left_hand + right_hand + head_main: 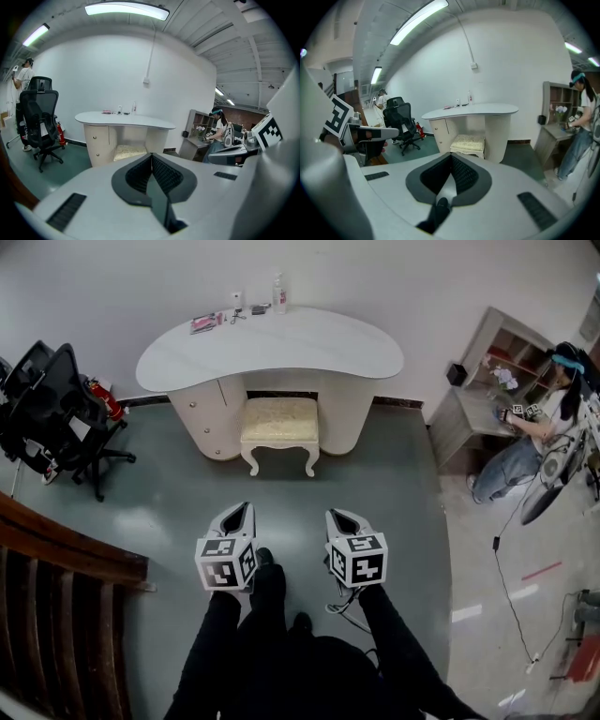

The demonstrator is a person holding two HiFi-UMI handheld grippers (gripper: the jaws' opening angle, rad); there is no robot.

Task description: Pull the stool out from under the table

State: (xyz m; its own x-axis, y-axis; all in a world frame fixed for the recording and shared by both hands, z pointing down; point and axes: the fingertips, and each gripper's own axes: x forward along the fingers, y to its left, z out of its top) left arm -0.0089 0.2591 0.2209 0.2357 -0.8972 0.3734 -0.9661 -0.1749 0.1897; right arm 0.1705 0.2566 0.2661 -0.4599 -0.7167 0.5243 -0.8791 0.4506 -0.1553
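A cream cushioned stool (279, 430) with white curved legs stands half under the white curved table (272, 348), in its knee gap. The same stool (130, 151) shows in the left gripper view and the stool (468, 142) in the right gripper view, both well ahead of the jaws. My left gripper (238, 513) and right gripper (340, 518) hover side by side over the green floor, a good way short of the stool. Both are shut with nothing between the jaws.
A black office chair (58, 418) and a red fire extinguisher (106, 397) stand left of the table. A person (541, 432) sits at a small desk (464, 423) on the right. A wooden railing (66, 549) runs at the lower left. Small items (234, 315) lie on the table's back edge.
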